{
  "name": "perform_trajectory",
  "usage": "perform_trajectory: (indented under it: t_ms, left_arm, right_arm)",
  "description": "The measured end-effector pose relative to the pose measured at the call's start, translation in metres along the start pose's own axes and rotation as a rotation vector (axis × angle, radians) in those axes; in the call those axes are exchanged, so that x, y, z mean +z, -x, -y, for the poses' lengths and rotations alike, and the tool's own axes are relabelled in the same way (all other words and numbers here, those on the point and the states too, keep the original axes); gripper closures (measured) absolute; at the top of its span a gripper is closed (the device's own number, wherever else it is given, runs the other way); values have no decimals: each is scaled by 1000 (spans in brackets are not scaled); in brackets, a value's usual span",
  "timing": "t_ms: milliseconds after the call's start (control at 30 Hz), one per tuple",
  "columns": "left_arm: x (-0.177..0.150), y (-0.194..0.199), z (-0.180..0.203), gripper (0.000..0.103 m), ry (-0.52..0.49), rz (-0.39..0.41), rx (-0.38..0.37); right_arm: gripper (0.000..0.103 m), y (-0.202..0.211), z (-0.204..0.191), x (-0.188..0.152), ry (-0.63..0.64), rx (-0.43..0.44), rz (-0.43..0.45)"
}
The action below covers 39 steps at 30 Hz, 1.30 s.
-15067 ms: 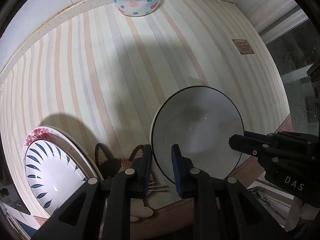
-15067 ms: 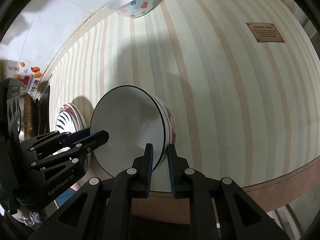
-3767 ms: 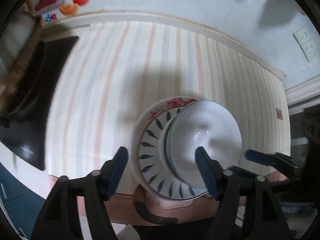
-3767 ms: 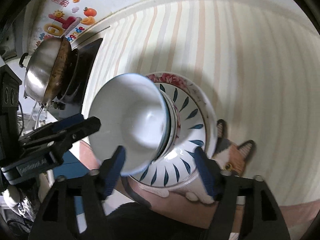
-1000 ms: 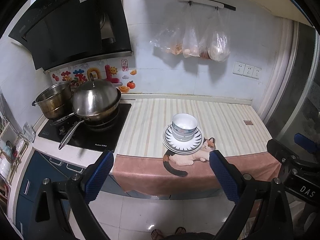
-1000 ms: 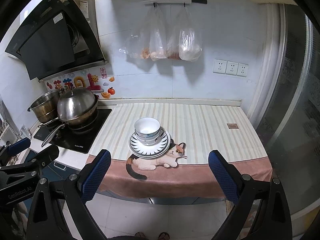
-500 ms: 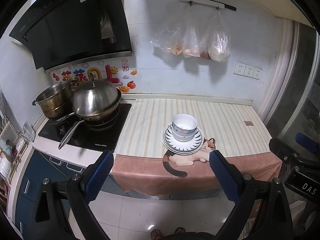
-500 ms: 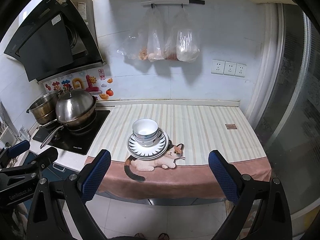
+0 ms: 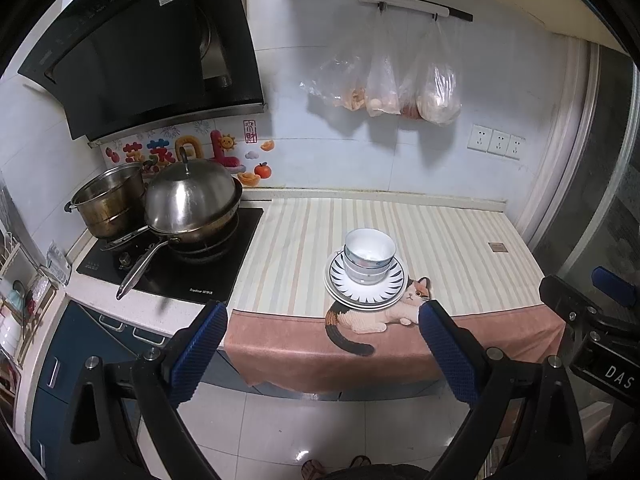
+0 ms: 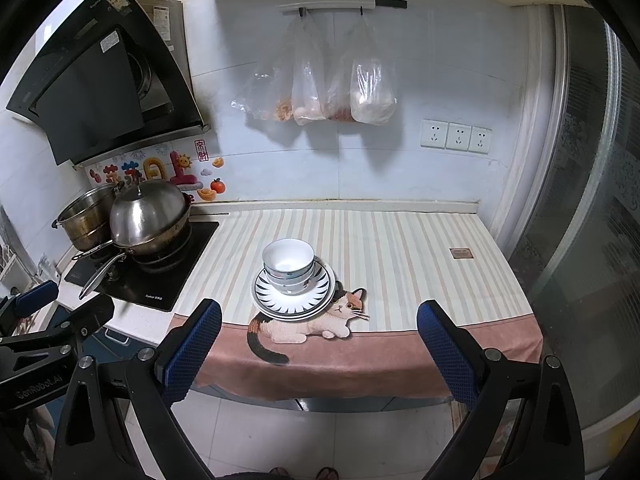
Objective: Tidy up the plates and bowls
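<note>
Left gripper (image 9: 322,354), right gripper (image 10: 318,352): both wide open, empty, level.

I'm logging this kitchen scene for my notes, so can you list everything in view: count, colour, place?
bowls: stacked, exact count unclear, white with blue trim, on the plates.
plates: at least two, white with dark leaf pattern, at the cloth's front edge.
striped cloth: one, cream with a pink border and cat print, over the counter.
lidded wok: one, steel, on the black cooktop.
stockpot: one, steel, behind the wok.
range hood: one, black, above the cooktop.
plastic bags: several, clear, hanging on the wall.
sockets: three, white, right wall.
left tongs: open, empty.
right tongs: open, empty.
</note>
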State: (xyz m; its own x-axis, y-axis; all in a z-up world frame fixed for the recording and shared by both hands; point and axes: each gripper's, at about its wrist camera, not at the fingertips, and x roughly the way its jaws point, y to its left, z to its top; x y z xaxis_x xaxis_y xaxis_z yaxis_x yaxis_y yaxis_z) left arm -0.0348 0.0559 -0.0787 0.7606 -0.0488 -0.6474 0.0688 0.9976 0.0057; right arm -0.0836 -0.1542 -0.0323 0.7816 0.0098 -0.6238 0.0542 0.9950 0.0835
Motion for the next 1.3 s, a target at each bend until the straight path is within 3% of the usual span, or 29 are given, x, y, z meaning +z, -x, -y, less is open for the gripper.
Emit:
perform_trajectory:
  t_ms: [1300]
  left_arm:
    - [0, -1, 1, 5, 0, 1, -1]
  right_arm:
    - [3, 4, -17, -9, -10, -3, 8]
